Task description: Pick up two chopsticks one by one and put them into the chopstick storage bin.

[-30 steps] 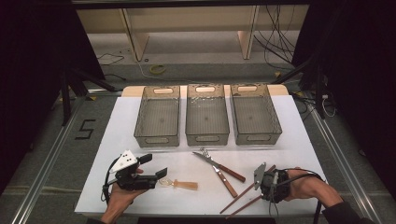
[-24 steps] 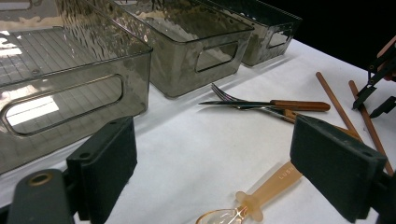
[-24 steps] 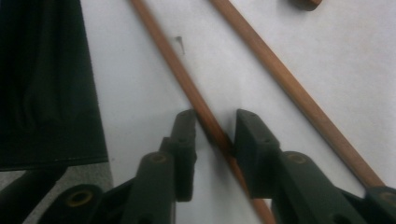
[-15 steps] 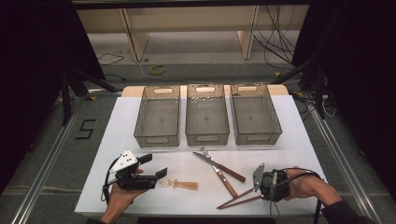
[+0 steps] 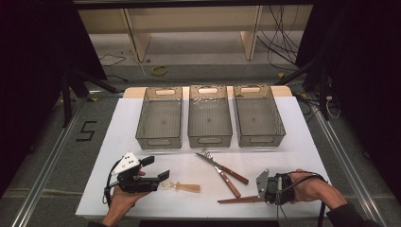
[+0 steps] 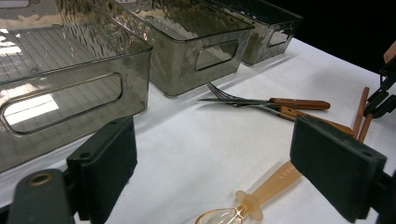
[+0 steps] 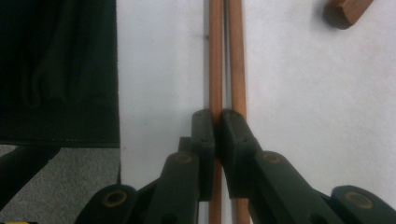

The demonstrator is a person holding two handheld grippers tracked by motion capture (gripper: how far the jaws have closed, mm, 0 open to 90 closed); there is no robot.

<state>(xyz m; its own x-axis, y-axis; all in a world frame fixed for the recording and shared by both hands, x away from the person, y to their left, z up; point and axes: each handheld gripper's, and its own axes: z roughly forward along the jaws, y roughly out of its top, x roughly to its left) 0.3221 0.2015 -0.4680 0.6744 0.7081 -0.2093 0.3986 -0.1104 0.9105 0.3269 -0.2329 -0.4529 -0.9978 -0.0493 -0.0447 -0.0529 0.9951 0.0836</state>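
Two brown chopsticks (image 5: 239, 200) lie side by side near the table's front edge. My right gripper (image 5: 263, 196) is shut on their right end. In the right gripper view the jaws (image 7: 218, 121) pinch the chopsticks (image 7: 226, 56), which run straight ahead over the white top. My left gripper (image 5: 157, 168) is open at the front left, held just above the table. A translucent amber spoon (image 5: 182, 187) lies right of its fingertips. In the left gripper view the spoon (image 6: 261, 193) lies low between the wide-apart pads (image 6: 107, 163), untouched.
Three smoky clear bins (image 5: 160, 118) (image 5: 209, 116) (image 5: 257, 116) stand in a row at the back of the white table (image 5: 118, 142). A fork (image 5: 208, 158) and a knife (image 5: 227, 179) with wooden handles cross at mid-table. The knife's handle end (image 7: 348, 11) lies close to the chopsticks.
The chopsticks, splayed in a V a second ago, now lie together and flatter along the front edge, with the right gripper closed on them. The left gripper has stayed put.
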